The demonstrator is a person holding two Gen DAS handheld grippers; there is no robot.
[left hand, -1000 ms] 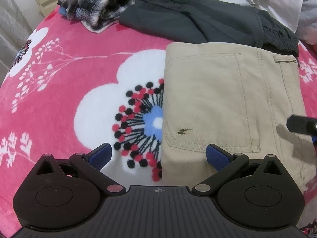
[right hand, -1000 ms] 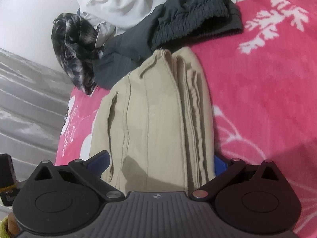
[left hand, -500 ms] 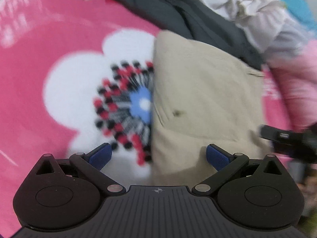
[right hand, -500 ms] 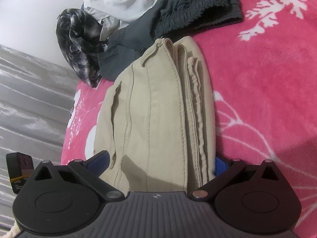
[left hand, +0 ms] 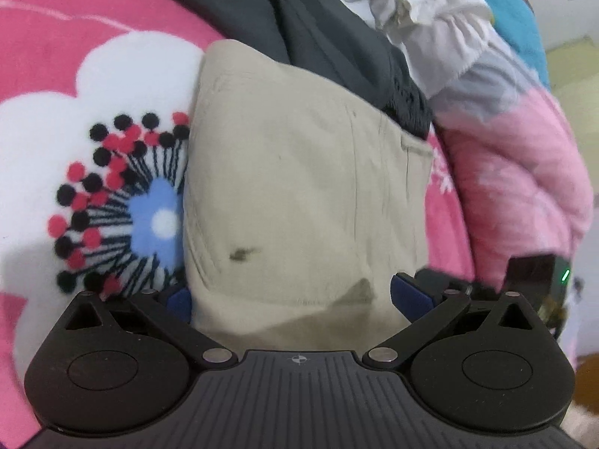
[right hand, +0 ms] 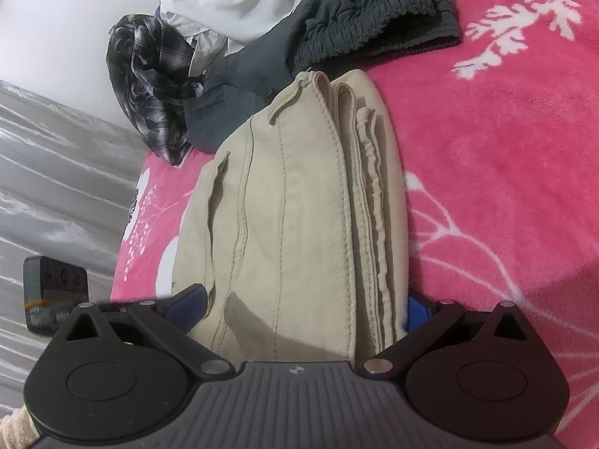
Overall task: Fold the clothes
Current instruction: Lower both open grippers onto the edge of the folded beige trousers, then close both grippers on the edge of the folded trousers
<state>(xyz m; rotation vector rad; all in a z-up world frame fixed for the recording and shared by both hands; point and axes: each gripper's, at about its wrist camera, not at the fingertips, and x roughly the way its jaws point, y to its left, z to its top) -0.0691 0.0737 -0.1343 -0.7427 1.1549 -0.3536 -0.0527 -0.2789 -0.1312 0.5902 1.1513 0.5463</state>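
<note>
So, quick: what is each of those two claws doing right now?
Left gripper: open, fingers straddling the folded beige trousers.
Right gripper: open, fingers either side of the same trousers' folded edge.

Open pink blanket (right hand: 505, 187) right of the folded khaki trousers (right hand: 299, 205), and flower-print stretch (left hand: 93, 131) on their other side, both passable. Far edge blocked: dark grey garment (right hand: 367, 26) touching the trousers, white clothes (right hand: 232, 7) and plaid shirt (right hand: 149, 86) behind. Pink quilt (left hand: 516, 187) probably crowds one side, view blurred.

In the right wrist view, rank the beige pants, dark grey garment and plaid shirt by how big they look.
1. beige pants, though nearest the camera
2. dark grey garment
3. plaid shirt, partly bunched, so true size is unsure
</note>
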